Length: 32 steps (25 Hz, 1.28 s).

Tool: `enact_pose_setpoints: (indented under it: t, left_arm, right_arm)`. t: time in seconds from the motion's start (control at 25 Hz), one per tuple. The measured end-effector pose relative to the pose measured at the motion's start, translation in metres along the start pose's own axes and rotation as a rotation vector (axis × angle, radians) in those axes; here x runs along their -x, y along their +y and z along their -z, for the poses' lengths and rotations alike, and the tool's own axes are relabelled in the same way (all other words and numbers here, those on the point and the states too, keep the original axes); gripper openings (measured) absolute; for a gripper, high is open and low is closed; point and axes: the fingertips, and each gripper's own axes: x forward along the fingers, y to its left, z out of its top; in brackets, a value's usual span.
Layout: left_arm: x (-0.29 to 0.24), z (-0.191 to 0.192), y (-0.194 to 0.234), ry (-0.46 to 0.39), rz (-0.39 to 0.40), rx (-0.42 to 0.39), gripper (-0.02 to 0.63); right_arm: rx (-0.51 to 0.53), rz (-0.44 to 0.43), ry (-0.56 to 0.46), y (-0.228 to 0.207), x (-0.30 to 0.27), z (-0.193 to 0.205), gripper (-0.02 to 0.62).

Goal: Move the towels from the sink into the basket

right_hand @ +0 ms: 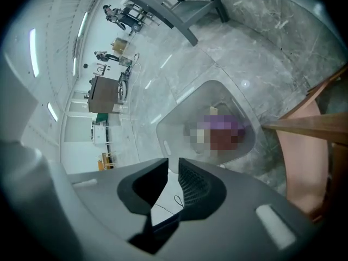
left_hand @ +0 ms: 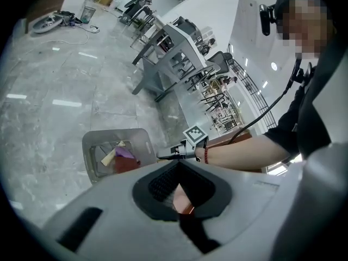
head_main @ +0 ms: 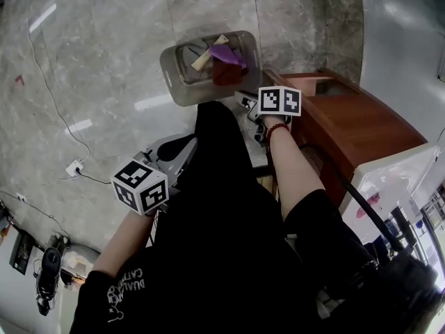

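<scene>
In the head view I am looking down on a grey basket (head_main: 182, 82) standing on the marble floor (head_main: 104, 61) in the upper middle of the frame. Three towels are lying in it: a beige towel (head_main: 204, 59), a purple towel (head_main: 227, 53) and a dark red towel (head_main: 226, 73). The beige one is lying as a strip, its long axis running from lower left to upper right. The purple one is pointing toward the lower right. My right gripper (head_main: 243, 100) is hovering just below the basket's right end, beside a wooden cabinet (head_main: 348, 117). My left gripper (head_main: 167, 155) is sitting lower left, well apart from the basket.

In the left gripper view the basket (left_hand: 92, 165) is showing at centre left with the same three towels inside. The left gripper's (left_hand: 179, 165) jaws are meeting at their tips; a pinkish patch (left_hand: 182, 194) is showing behind them, and I cannot tell what it is.

In the right gripper view the basket (right_hand: 179, 118) is lying straight ahead, its contents blurred to purple and dark red. The right gripper's (right_hand: 173, 162) jaws are standing slightly apart, with only floor between them.
</scene>
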Motion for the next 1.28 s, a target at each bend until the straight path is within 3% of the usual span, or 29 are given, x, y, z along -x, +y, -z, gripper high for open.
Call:
enact_pose_setpoints:
  t: [0.12,0.28,0.36,0.48,0.56,0.84,1.12,1.28]
  left_arm:
    - [0.006,0.003,-0.005,-0.004,-0.002,-0.018,0.0]
    - [0.017,0.009,-0.026,-0.013,0.023,-0.047,0.0]
    - [0.026,0.014,-0.04,-0.011,0.054,-0.075,0.0]
    - [0.047,0.014,-0.066,-0.059,0.138,-0.122,0.0]
    - [0.065,0.01,-0.076,-0.13,0.151,-0.17,0.0]
    - [0.154,0.012,-0.113,-0.293,0.157,-0.312,0.0]
    - [0.259,-0.001,-0.177,-0.539,0.257,-0.346,0.0]
    - [0.316,0.001,-0.218,-0.633,0.38,-0.371,0.002]
  right_arm:
    - [0.041,0.017,0.017,0.011,0.009,0.009,0.009]
    - [0.115,0.06,0.089,0.026,0.028,0.036,0.005]
    - [0.109,0.042,0.066,0.039,0.039,0.048,0.005]
    - [-0.019,-0.102,-0.063,0.078,0.056,0.059,0.005]
    - [-0.068,-0.198,-0.169,0.109,0.071,0.064,0.005]
    - [-0.03,-0.364,-0.464,0.226,0.143,0.105,0.005]
    - [0.148,-0.505,-0.692,0.34,0.234,0.153,0.005]
    - [0.353,-0.52,-0.797,0.407,0.288,0.184,0.005]
